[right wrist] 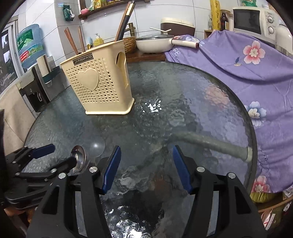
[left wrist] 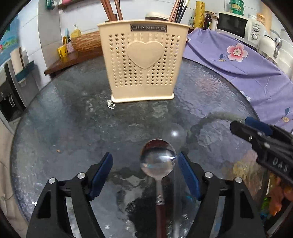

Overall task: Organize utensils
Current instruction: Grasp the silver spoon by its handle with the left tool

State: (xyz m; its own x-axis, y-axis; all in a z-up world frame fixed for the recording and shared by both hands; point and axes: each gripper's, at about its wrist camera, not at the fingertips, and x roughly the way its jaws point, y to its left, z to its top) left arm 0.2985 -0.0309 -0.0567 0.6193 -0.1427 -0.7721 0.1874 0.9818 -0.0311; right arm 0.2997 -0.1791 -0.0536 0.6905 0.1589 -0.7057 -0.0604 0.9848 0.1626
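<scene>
A: In the left wrist view, how is the left gripper point(left wrist: 145, 175) set?

B: It is spread, nothing clenched; one metal spoon point(left wrist: 157, 159) is straddled on the glass table point(left wrist: 73, 119), probably lined up for a pick. One beige utensil holder point(left wrist: 142, 64) is seen beyond, chopsticks point(left wrist: 111, 9) already sorted inside.

A: And the right wrist view?

B: The right gripper point(right wrist: 146, 168) is parked released over bare glass, nothing grasped. The spoon point(right wrist: 78, 158) is seen at its left; two grippers are counted.
</scene>
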